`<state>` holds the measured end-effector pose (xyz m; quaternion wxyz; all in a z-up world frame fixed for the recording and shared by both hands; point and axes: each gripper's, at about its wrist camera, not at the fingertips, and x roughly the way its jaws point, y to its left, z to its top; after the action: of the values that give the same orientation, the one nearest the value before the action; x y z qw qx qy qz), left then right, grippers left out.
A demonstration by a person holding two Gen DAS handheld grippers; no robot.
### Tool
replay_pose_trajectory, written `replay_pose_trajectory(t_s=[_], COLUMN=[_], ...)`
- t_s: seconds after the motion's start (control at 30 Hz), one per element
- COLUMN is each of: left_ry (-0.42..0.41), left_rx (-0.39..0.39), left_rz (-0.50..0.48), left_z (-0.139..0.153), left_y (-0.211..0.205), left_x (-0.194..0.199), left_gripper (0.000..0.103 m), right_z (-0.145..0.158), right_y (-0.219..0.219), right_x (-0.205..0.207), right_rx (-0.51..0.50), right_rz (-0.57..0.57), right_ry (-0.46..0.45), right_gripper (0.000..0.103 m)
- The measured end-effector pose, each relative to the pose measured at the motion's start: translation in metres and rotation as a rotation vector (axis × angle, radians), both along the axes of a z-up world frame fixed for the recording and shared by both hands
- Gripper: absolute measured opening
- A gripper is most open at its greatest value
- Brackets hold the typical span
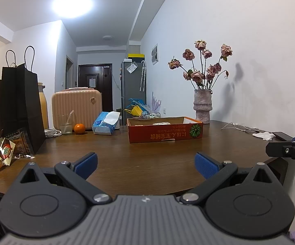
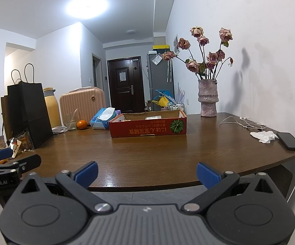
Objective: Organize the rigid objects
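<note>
While both grippers, left gripper (image 1: 146, 164) and right gripper (image 2: 147, 173), gape empty, the stiff, light cardboard box (image 2: 147, 127) looks easiest held by its rim.

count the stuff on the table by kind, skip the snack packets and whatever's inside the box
paper bags: 2
box: 1
vase: 1
orange: 1
glass: 1
tissue pack: 1
suitcase: 1
flask: 1
phone: 1
crumpled tissue: 1
earphones: 1
total: 12
</note>
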<state>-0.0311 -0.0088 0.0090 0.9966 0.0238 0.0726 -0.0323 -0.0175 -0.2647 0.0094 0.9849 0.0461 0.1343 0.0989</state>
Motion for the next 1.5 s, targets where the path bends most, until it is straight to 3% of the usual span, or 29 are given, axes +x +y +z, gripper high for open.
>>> replay_pose_trajectory(t_s=[1.5], left_ry=[0.014], left_rx=[-0.001], left_rz=[0.005], left_z=[-0.0007], left_y=[-0.0030], left_x=[0.0000], left_gripper=[0.103], right_z=[-0.0038], right_y=[0.0029], right_x=[-0.0010], right_rx=[0.013], right_rz=[-0.006], right_ry=[0.007], right_gripper=[0.103])
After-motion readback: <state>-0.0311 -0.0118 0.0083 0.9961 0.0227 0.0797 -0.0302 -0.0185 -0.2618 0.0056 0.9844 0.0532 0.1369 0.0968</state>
